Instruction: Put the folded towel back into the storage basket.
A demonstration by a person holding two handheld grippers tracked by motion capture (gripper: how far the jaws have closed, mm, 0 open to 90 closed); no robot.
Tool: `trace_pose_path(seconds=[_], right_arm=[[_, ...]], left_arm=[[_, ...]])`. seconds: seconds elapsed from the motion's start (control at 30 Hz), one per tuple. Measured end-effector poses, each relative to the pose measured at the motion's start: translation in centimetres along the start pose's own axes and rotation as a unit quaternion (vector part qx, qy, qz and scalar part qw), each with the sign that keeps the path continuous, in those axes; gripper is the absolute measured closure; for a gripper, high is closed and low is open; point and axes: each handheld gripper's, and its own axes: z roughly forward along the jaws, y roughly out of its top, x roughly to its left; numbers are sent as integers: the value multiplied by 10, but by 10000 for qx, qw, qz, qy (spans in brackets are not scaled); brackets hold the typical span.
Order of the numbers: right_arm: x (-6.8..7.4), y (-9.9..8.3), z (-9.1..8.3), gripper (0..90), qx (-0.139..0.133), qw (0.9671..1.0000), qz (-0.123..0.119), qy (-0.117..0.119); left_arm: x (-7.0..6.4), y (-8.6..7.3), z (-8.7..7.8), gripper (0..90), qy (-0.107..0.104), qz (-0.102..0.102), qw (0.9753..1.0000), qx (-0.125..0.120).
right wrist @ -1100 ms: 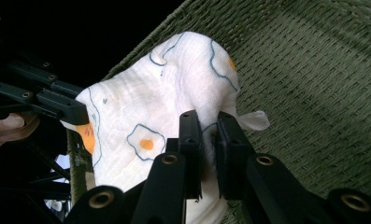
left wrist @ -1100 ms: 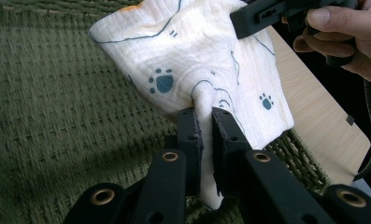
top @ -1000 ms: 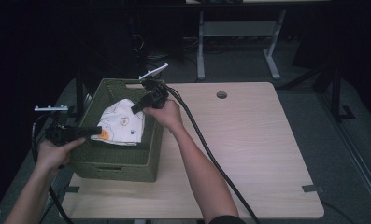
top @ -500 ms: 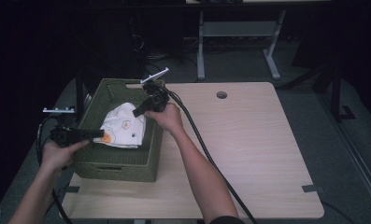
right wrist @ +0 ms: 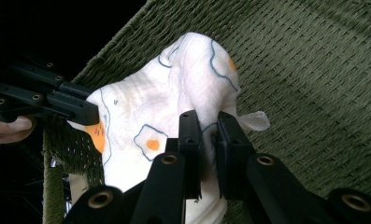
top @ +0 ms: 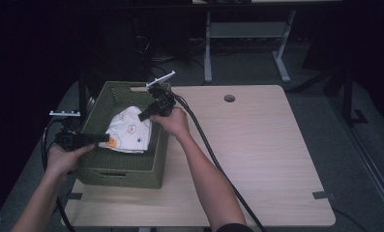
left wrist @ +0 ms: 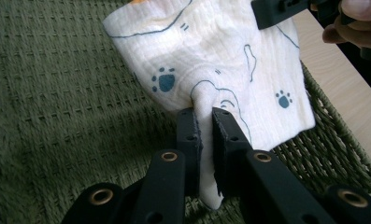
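Observation:
A white cloth [top: 129, 133] printed with paw marks and orange spots hangs inside a green woven basket [top: 117, 169] at the table's left. My left gripper [top: 104, 137] comes over the basket's left rim and is shut on the cloth's left edge [left wrist: 204, 100]. From the right rim my right gripper [top: 143, 116] is shut on the cloth's other edge [right wrist: 206, 122]. The cloth [right wrist: 174, 93] is held between the two, above the basket floor. The right gripper [left wrist: 286, 9] appears far off in the left gripper view, and the left gripper [right wrist: 87, 112] in the right gripper view.
The basket stands on a light wooden table [top: 257, 154] with a round cable hole [top: 229, 98]. A black cable [top: 214, 154] trails from the right gripper along the forearm. Dark floor and a white desk frame [top: 247, 34] lie beyond the table.
Both grippers have pulled slightly apart and toward the basket's near side, and the cloth is stretched wider between them. The hold on the cloth is unchanged.

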Motion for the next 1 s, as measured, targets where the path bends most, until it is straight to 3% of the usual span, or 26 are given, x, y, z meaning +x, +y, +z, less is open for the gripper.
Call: trace_pose_path(seconds=[0.33,0.4,0.47,0.8,1.0], right_arm=[[-4,1,2,802,-7,10000,34,-45],[-5,1,3,694,-38,9999,34,-151],[-5,2,6,595,47,9992,67,-389],[-3,-1,-3,584,-5,9992,24,-408],[-1,-3,-12,584,-68,9994,-18,-353]], left_arm=[[2,4,6,819,122,65,9999,102],[2,5,9,725,373,91,9992,145],[2,6,10,698,376,87,9992,132],[-6,8,8,619,490,199,9986,50],[-10,6,5,601,446,207,9988,-45]])
